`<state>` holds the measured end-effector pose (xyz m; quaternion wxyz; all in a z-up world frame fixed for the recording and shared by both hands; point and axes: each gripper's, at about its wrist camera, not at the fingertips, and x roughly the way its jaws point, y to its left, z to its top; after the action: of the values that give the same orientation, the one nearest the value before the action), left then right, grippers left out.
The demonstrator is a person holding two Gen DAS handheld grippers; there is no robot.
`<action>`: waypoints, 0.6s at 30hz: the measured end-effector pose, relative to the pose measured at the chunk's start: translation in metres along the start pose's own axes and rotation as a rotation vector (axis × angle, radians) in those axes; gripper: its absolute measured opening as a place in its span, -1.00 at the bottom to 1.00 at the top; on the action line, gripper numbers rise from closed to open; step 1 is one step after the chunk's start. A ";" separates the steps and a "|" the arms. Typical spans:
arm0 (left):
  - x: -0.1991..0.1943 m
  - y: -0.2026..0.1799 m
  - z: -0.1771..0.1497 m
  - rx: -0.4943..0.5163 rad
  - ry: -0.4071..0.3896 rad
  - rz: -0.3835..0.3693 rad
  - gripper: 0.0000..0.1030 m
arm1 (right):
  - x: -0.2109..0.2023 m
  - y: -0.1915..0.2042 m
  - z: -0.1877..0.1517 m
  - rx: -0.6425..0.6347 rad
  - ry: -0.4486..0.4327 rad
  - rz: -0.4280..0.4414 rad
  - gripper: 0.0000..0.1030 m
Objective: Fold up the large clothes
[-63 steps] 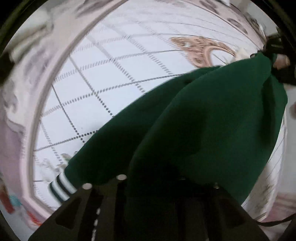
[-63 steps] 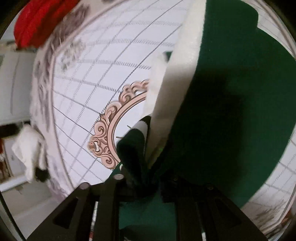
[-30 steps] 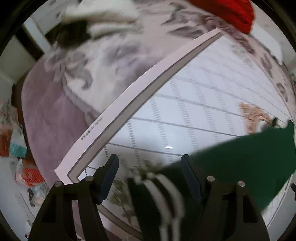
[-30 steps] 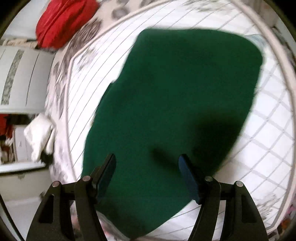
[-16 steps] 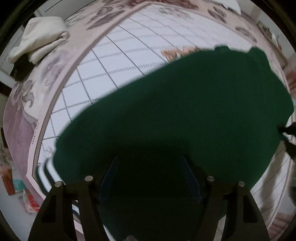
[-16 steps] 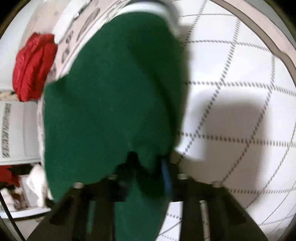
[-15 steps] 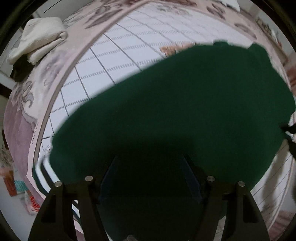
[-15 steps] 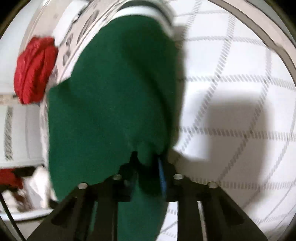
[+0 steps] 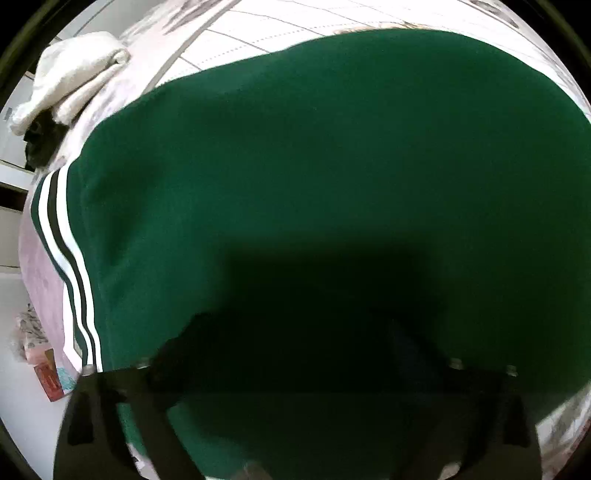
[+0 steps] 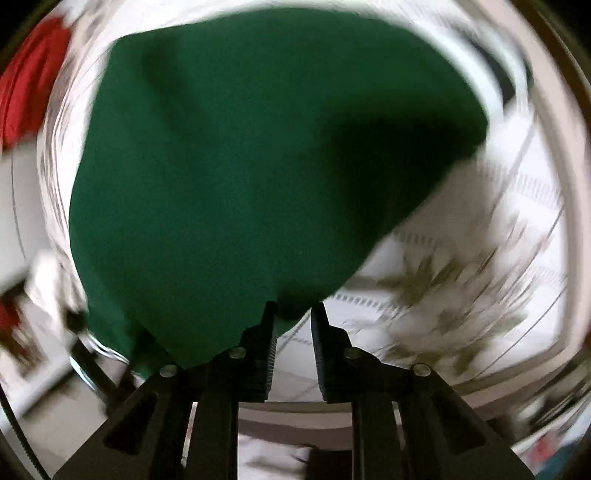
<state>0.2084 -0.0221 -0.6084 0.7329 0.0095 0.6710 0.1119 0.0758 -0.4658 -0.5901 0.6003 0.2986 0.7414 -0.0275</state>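
A large dark green garment (image 9: 314, 166) with a white and dark striped hem band (image 9: 62, 254) fills the left wrist view and lies spread over the white grid mat (image 9: 251, 26). My left gripper (image 9: 295, 354) is low over it in deep shadow; its fingers are hard to make out. In the right wrist view the green garment (image 10: 240, 155) spreads ahead, and my right gripper (image 10: 293, 314) has its jaws a small gap apart at the garment's near edge, with cloth reaching between the tips.
A folded white cloth (image 9: 70, 74) lies at the far left on the patterned rug (image 9: 40, 269). A red cloth (image 10: 26, 85) lies at the upper left in the right wrist view. The mat's leaf print (image 10: 454, 277) shows to the right, blurred.
The left gripper has come down close to the spread garment, which now fills its view. The right gripper's jaws have parted slightly at the garment's edge, and its view has swung.
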 end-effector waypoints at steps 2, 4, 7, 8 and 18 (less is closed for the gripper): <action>0.005 0.004 0.003 -0.029 -0.009 -0.033 1.00 | -0.012 0.024 0.002 -0.099 -0.044 -0.077 -0.19; 0.007 0.010 0.007 -0.072 -0.019 -0.067 1.00 | -0.022 0.050 0.006 -0.169 -0.078 -0.055 -0.17; 0.006 0.015 0.013 -0.103 -0.044 -0.090 1.00 | -0.031 0.099 0.025 -0.258 -0.140 -0.015 0.04; 0.007 0.016 0.014 -0.107 -0.050 -0.095 1.00 | -0.030 0.112 0.033 -0.281 -0.158 -0.008 0.04; 0.002 0.027 0.023 -0.207 -0.081 -0.158 1.00 | 0.035 0.186 0.142 -0.268 -0.141 -0.005 0.06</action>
<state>0.2267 0.0081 -0.6038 0.7629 -0.1144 0.6246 0.1219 0.2847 -0.3555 -0.6021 0.6856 0.2110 0.6950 0.0494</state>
